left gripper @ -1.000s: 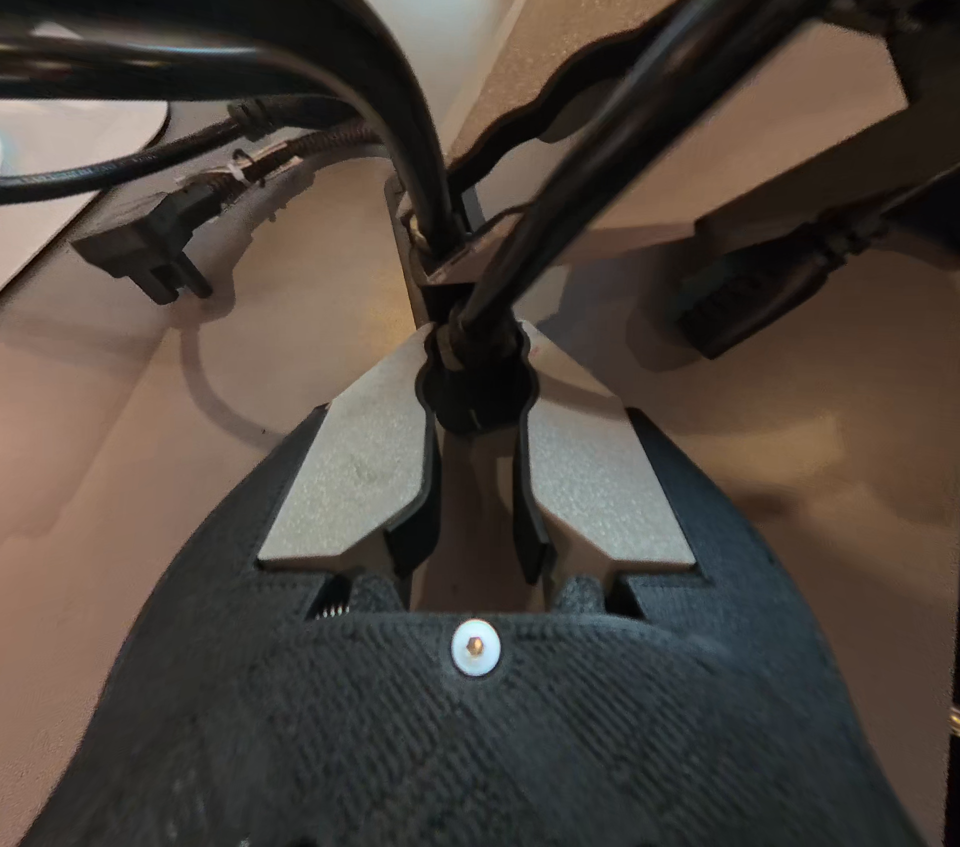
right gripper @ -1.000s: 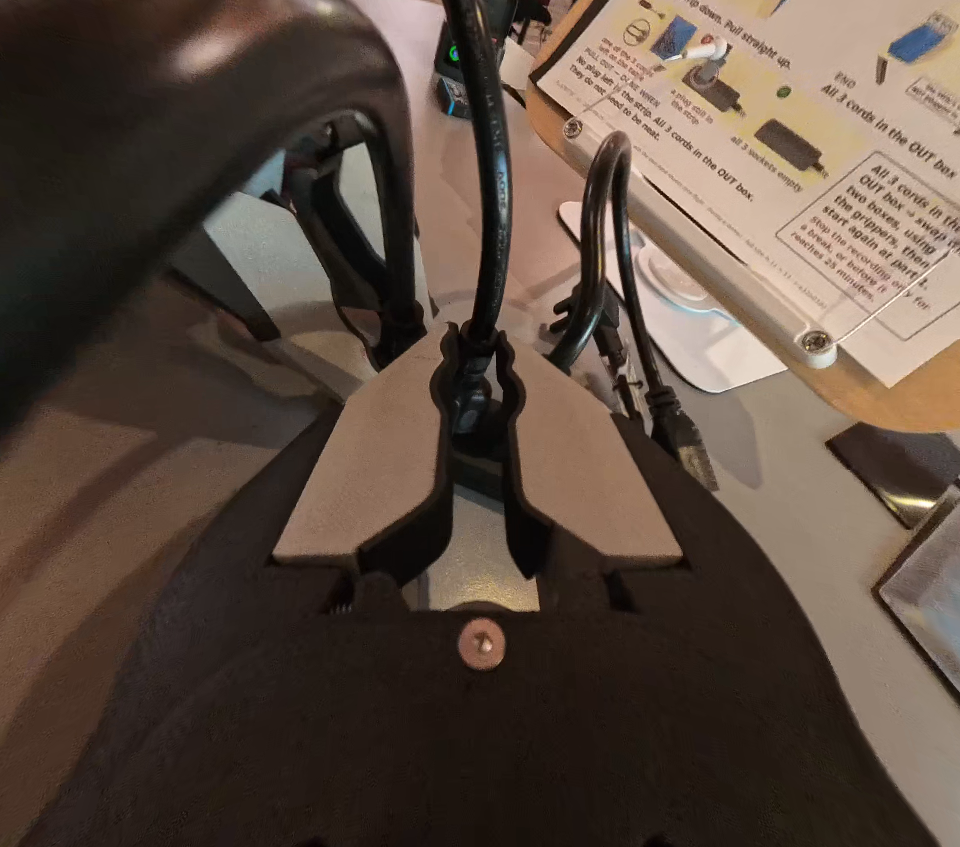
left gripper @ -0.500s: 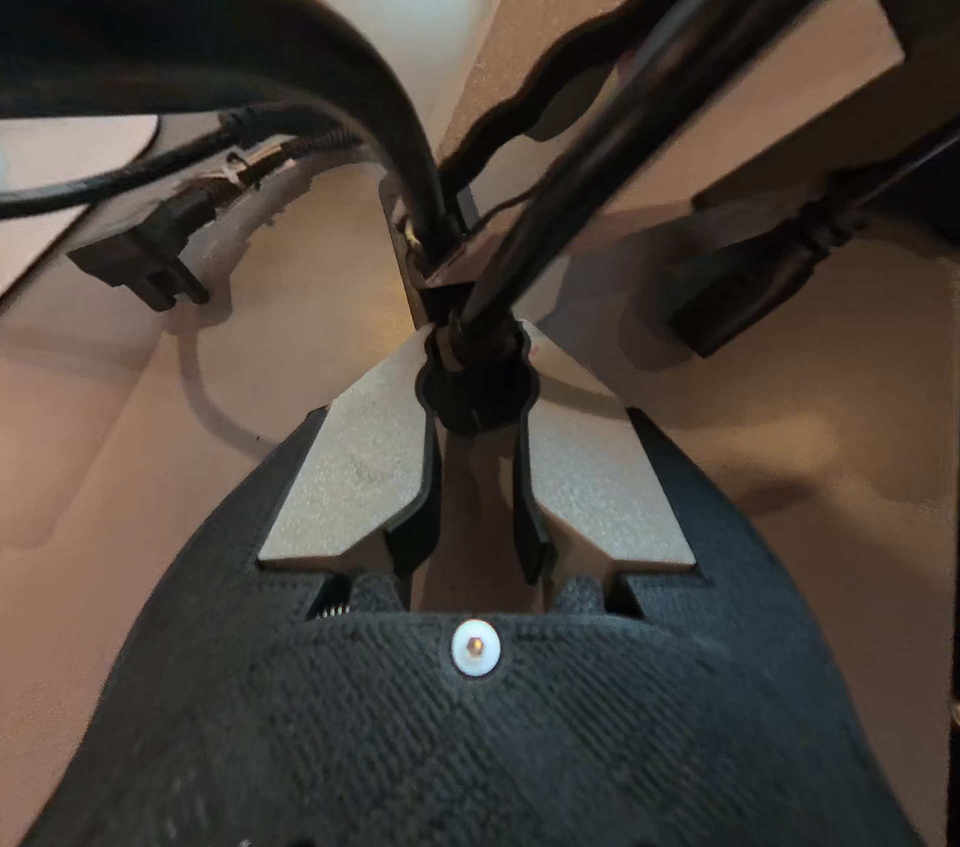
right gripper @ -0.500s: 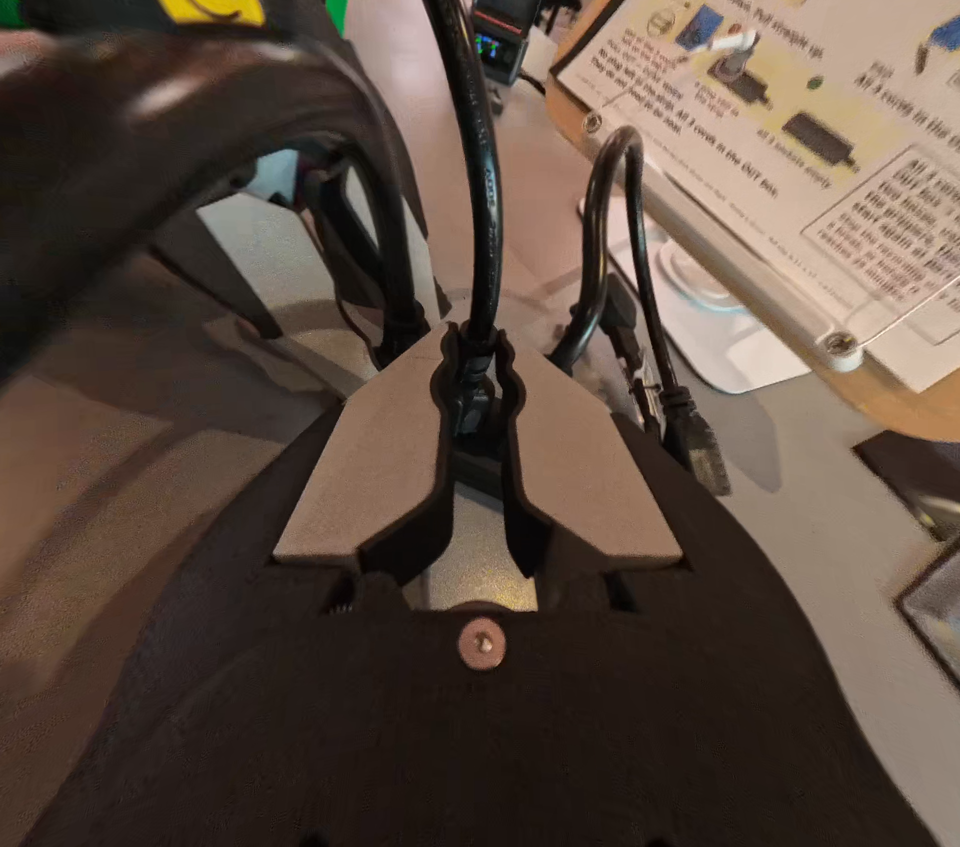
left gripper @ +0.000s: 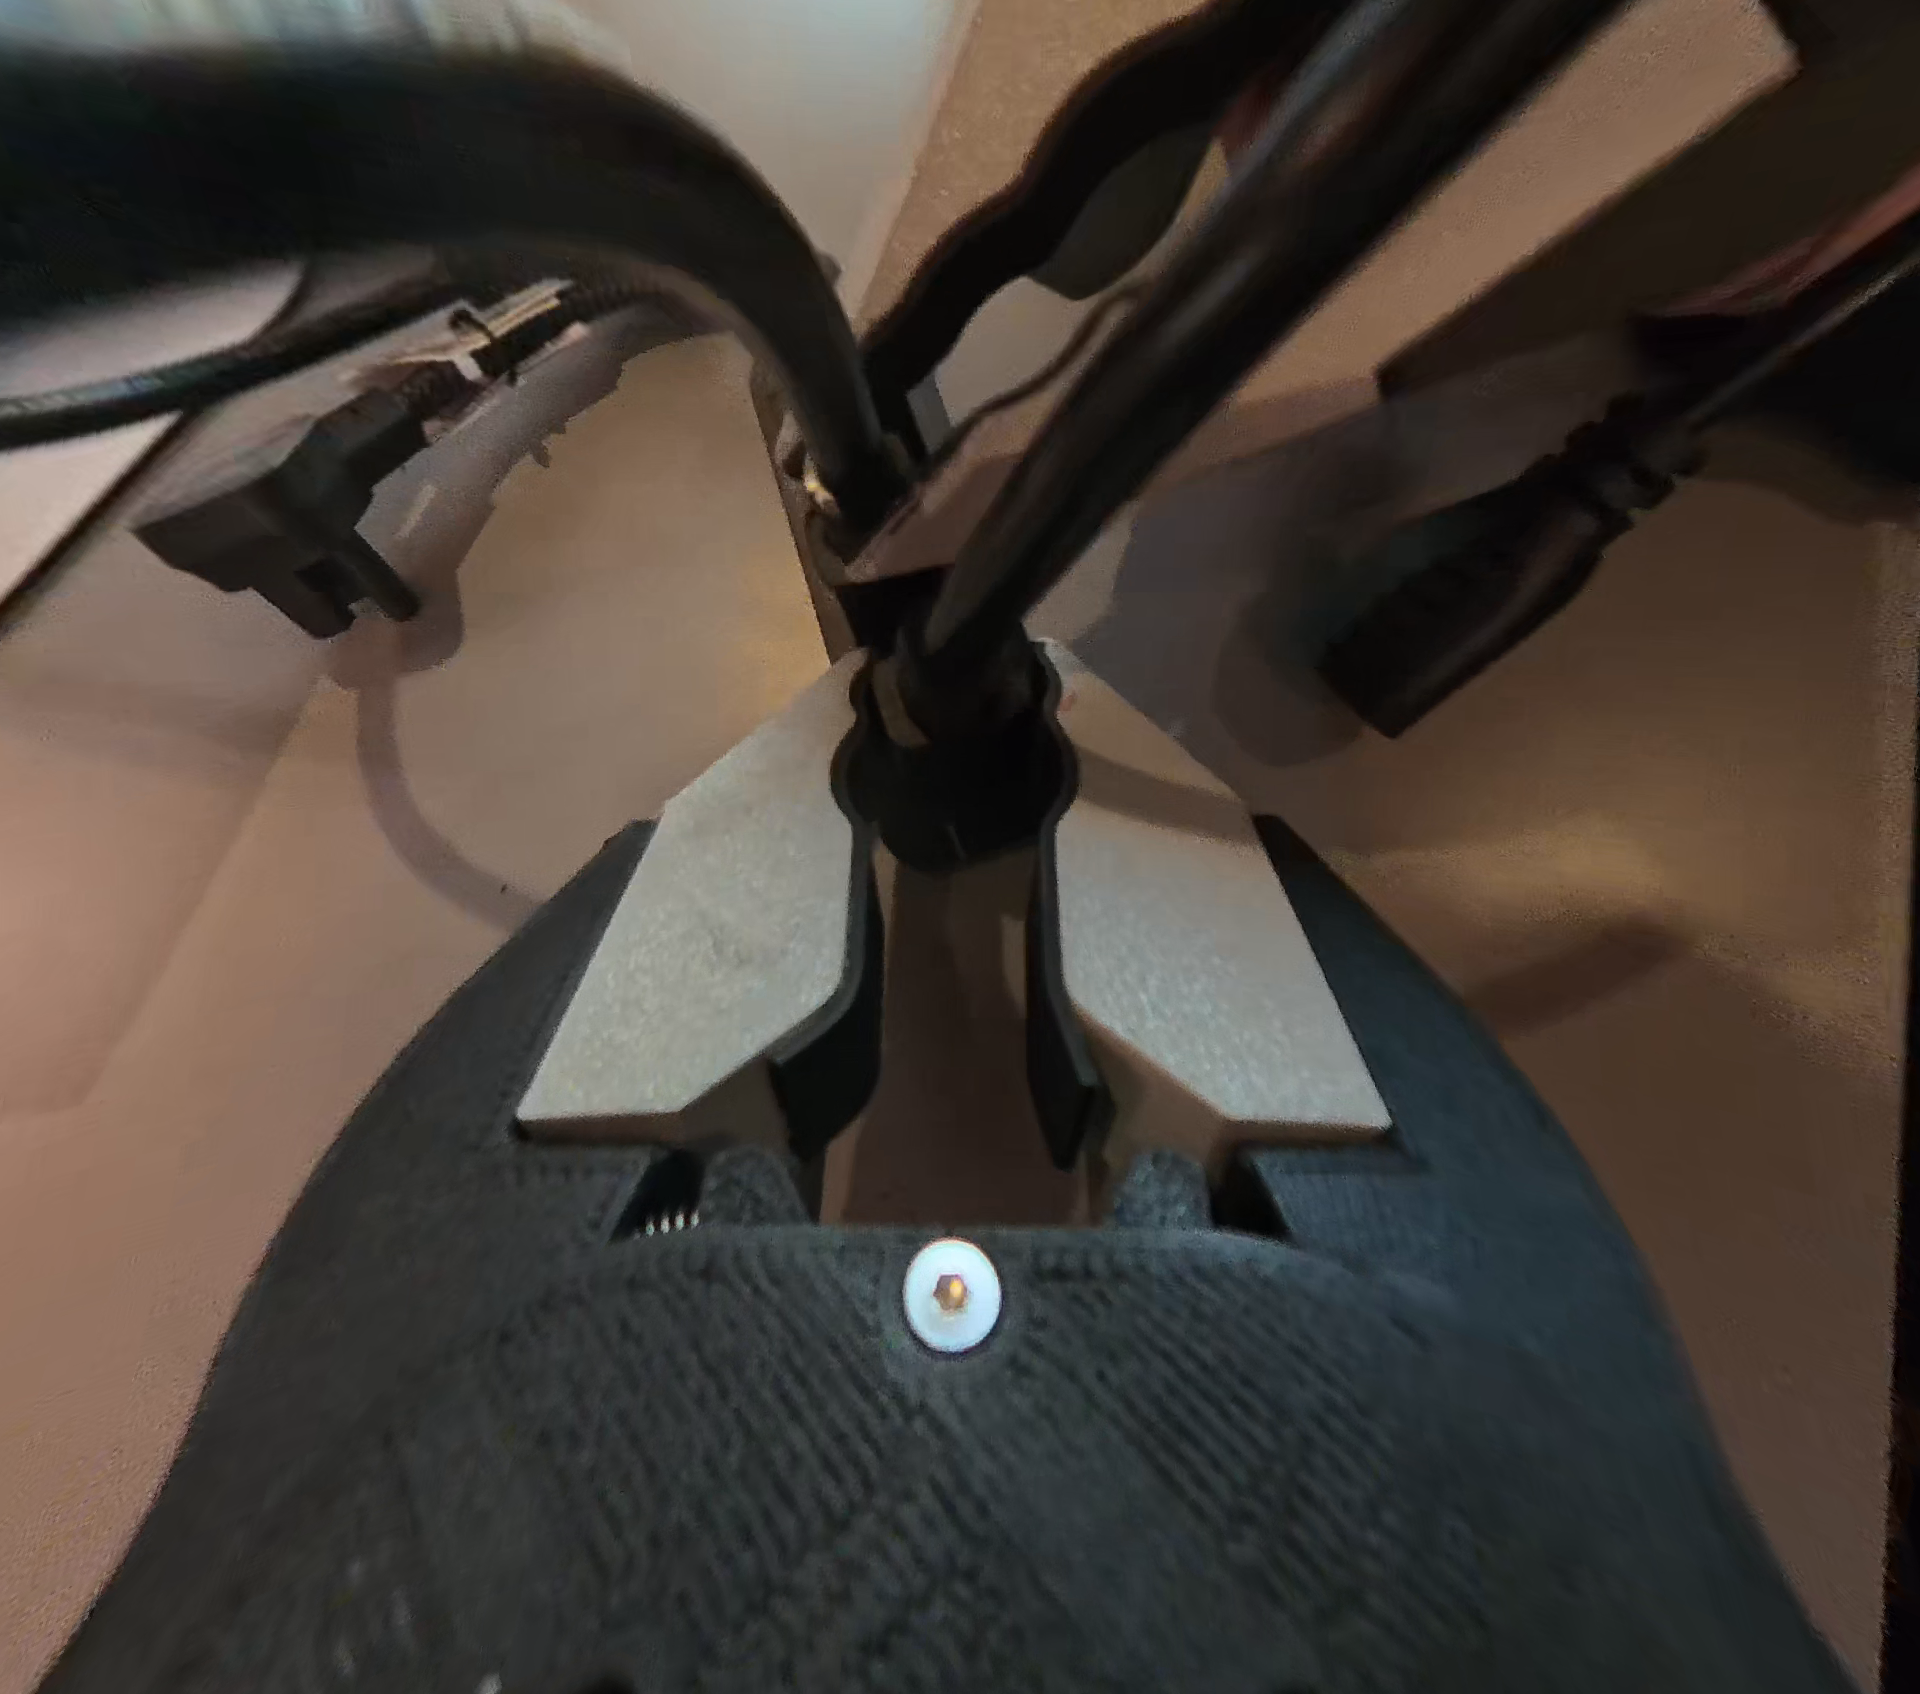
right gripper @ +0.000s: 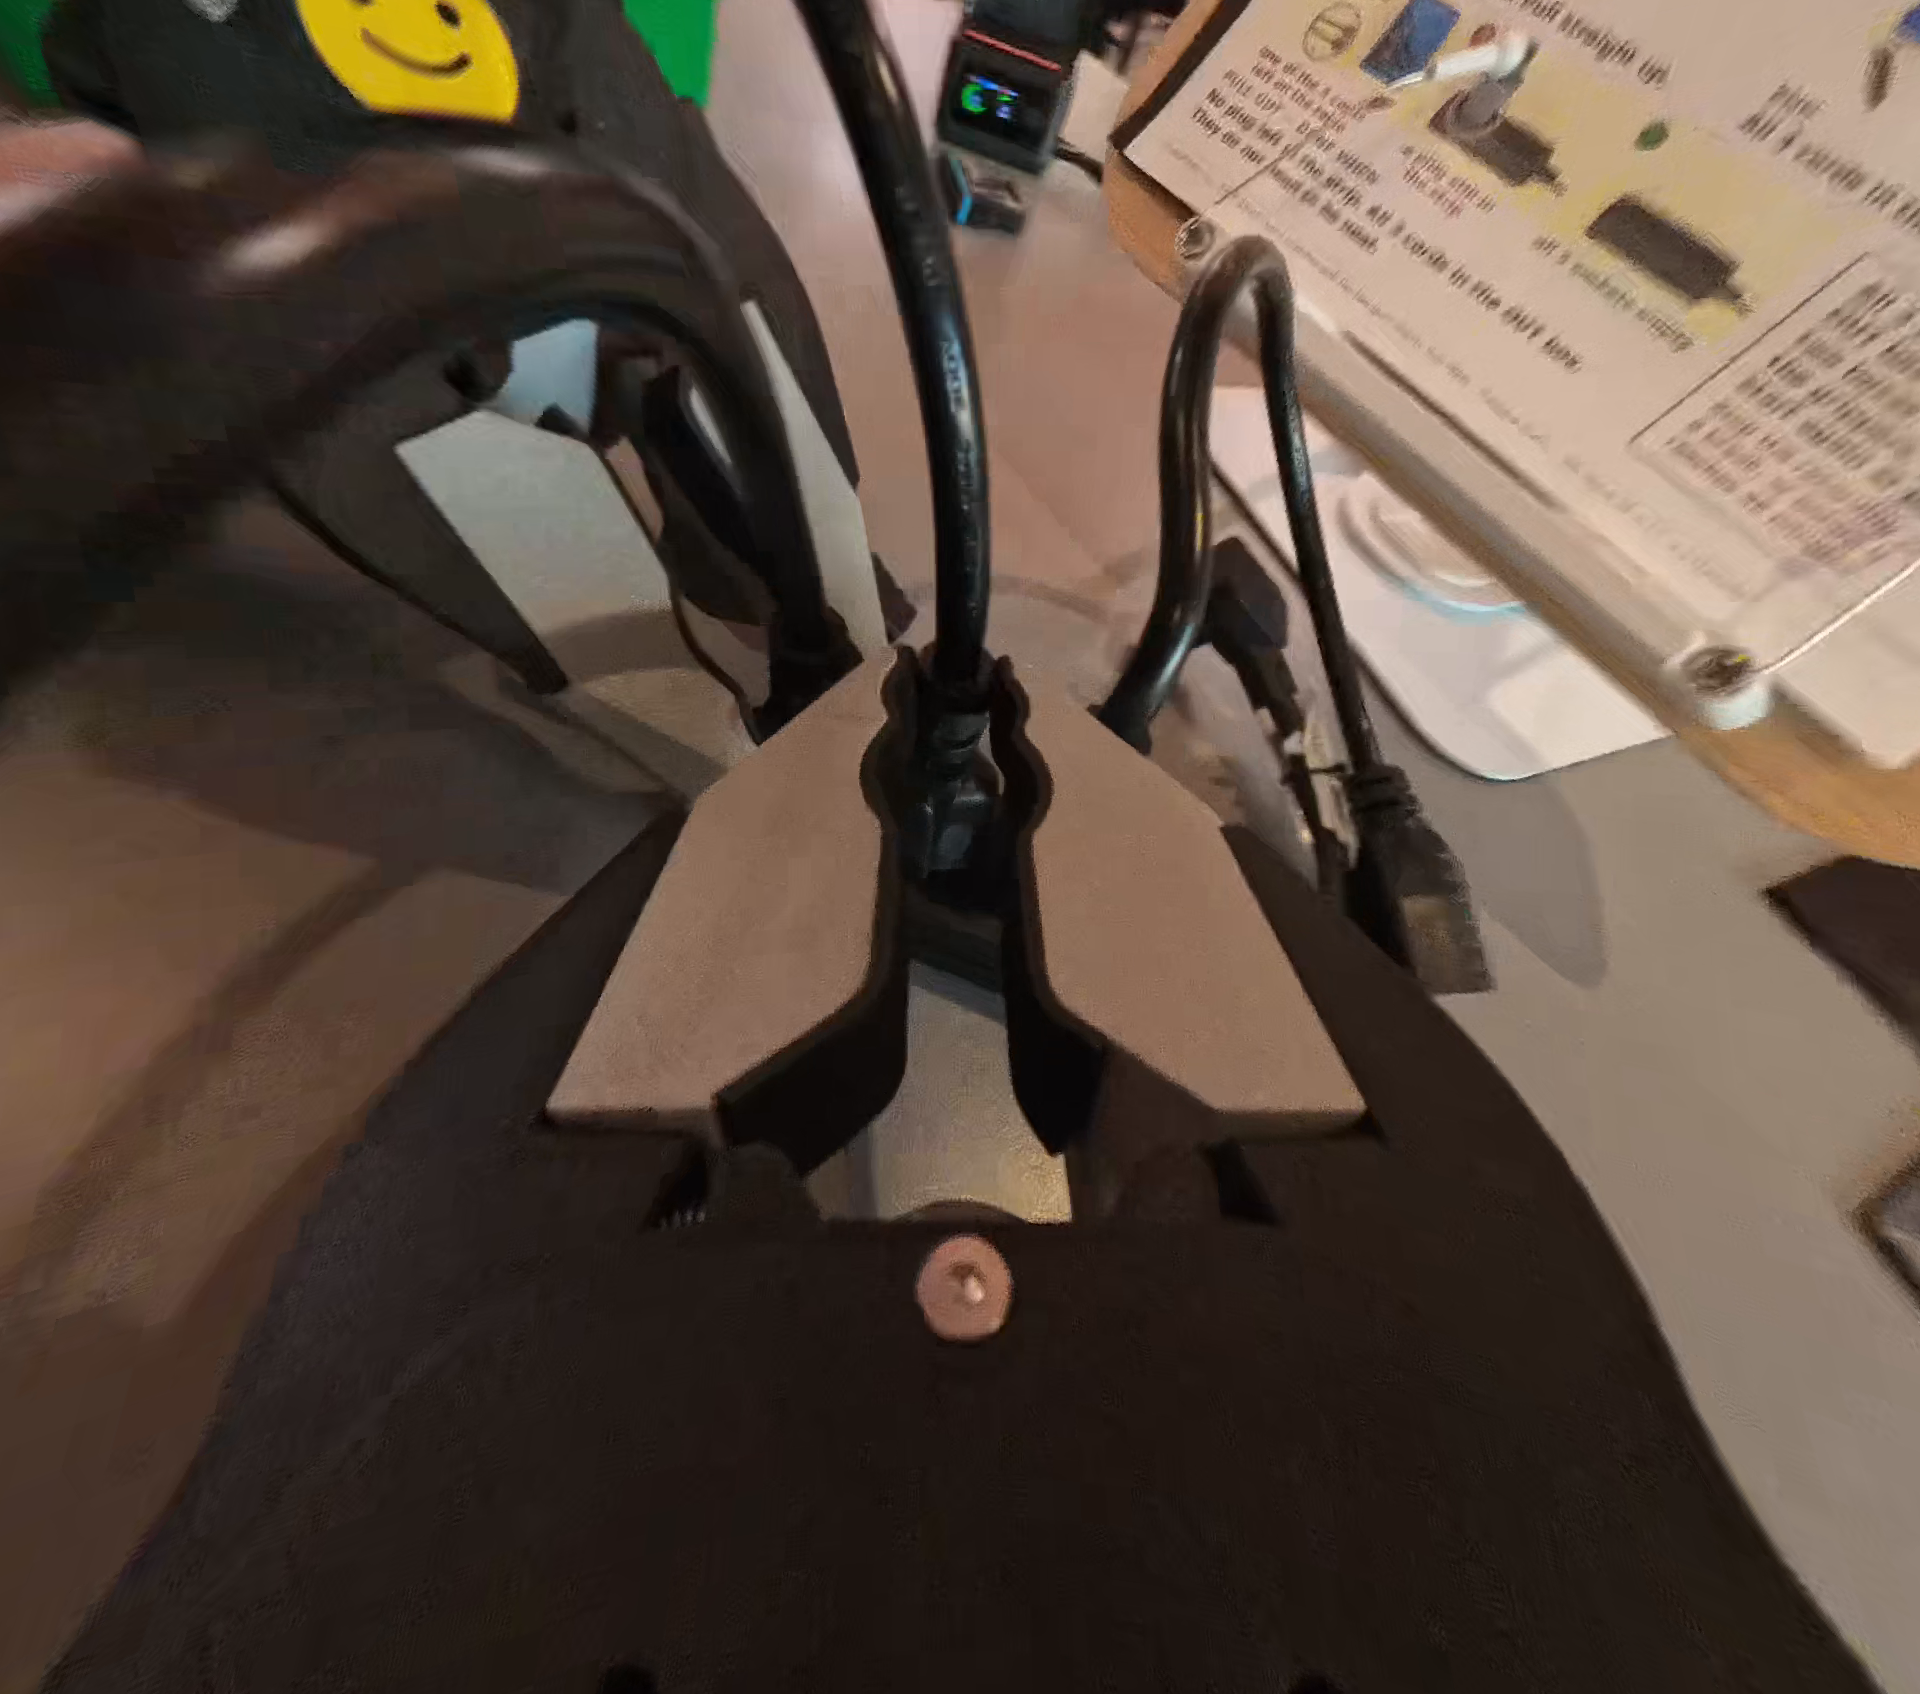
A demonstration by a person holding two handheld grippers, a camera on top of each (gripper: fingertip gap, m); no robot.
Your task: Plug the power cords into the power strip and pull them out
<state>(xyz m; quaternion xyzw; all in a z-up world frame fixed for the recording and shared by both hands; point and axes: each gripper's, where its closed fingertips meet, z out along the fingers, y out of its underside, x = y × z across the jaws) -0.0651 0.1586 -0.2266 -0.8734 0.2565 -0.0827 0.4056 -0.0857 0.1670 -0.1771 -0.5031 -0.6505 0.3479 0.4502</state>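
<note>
Tongs (right gripper: 954, 740) clamp cord plug (right gripper: 951, 797).

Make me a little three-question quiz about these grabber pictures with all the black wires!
1. True or false: the right gripper is shut on a black plug with its cord curving upward.
2. What yellow thing sits on the other gripper's black body in the right wrist view? A) a star B) a smiley face C) a banana
3. In the left wrist view, what loose thing lies on the table, left of the left gripper?

Key:
1. True.
2. B, the smiley face.
3. An unplugged black plug with prongs.
</note>
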